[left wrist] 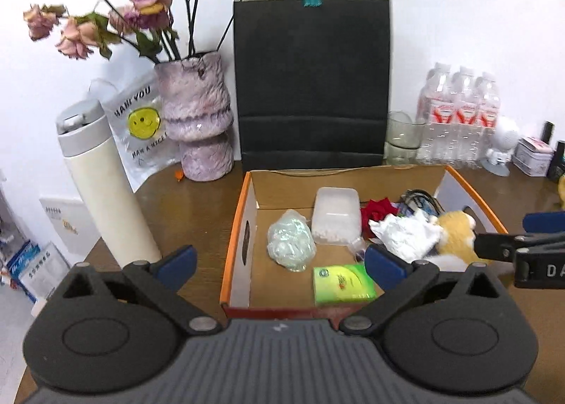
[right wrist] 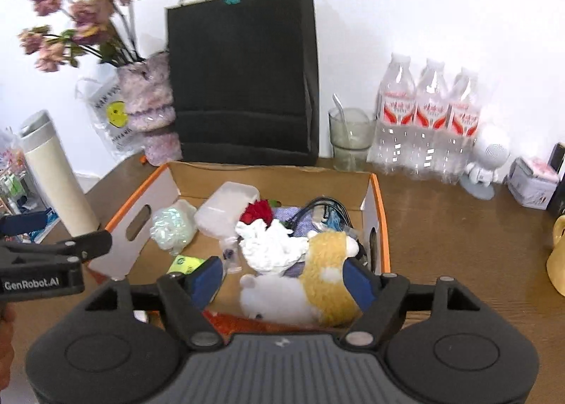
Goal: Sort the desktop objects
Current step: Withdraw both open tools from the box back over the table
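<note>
An open cardboard box [left wrist: 243, 227] [right wrist: 148, 199] with orange edges sits on the brown desk. Inside lie a translucent plastic case [left wrist: 335, 215] [right wrist: 226, 208], a pale green wrapped bundle [left wrist: 291, 239] [right wrist: 173, 225], a green tissue pack [left wrist: 344, 284] [right wrist: 183, 262], a red flower [left wrist: 379, 209] [right wrist: 257, 211], crumpled white paper [left wrist: 406, 232] [right wrist: 273, 243], black cables [right wrist: 325, 209] and a yellow-white plush toy [left wrist: 457, 234] [right wrist: 307, 291]. My left gripper [left wrist: 280, 262] is open and empty above the box's front left. My right gripper [right wrist: 286, 278] is open, its fingers either side of the plush toy.
A black paper bag [left wrist: 312, 79] stands behind the box. A vase of dried roses [left wrist: 197, 121], a smiley plastic bag [left wrist: 141, 125] and a cream thermos [left wrist: 102, 185] stand left. A glass cup [right wrist: 349, 135], water bottles [right wrist: 427, 114], a white figurine [right wrist: 487, 160] and a tin [right wrist: 533, 185] stand right.
</note>
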Demonstrator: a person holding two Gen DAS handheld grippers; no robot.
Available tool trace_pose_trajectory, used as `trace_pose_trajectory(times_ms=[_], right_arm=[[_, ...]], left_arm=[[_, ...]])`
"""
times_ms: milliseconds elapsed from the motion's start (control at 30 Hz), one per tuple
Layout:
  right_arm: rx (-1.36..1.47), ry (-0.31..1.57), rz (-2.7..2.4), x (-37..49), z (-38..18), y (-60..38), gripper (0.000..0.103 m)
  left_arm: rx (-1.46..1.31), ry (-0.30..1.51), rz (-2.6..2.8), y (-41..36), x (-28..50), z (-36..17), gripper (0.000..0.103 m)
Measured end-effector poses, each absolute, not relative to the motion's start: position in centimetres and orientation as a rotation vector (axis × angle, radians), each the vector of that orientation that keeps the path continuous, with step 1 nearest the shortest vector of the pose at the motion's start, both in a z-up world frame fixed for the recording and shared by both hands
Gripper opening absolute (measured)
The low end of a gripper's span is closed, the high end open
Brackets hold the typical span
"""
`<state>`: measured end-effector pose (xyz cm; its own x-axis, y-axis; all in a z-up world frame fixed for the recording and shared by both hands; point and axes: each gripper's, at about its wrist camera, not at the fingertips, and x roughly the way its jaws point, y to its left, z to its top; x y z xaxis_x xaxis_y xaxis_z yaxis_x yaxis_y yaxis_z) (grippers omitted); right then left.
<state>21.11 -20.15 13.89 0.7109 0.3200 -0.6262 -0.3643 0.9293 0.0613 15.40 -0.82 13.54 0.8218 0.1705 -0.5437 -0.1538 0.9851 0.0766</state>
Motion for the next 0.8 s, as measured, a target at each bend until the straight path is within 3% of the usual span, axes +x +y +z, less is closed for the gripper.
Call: trace_pose_trajectory(times_ms=[533, 800], right_arm=[[0.000, 0.484, 0.459, 11.0, 11.4, -21.3, 0.077], [-0.049, 0.547, 0.486, 5.9, 7.4, -22.0, 0.077]], left_arm=[[0.006, 0.477, 0.128, -1.1, 7.8, 11.7, 0.103], [-0.091, 0.604, 0.051, 0.6, 2.5, 6.3, 0.103]])
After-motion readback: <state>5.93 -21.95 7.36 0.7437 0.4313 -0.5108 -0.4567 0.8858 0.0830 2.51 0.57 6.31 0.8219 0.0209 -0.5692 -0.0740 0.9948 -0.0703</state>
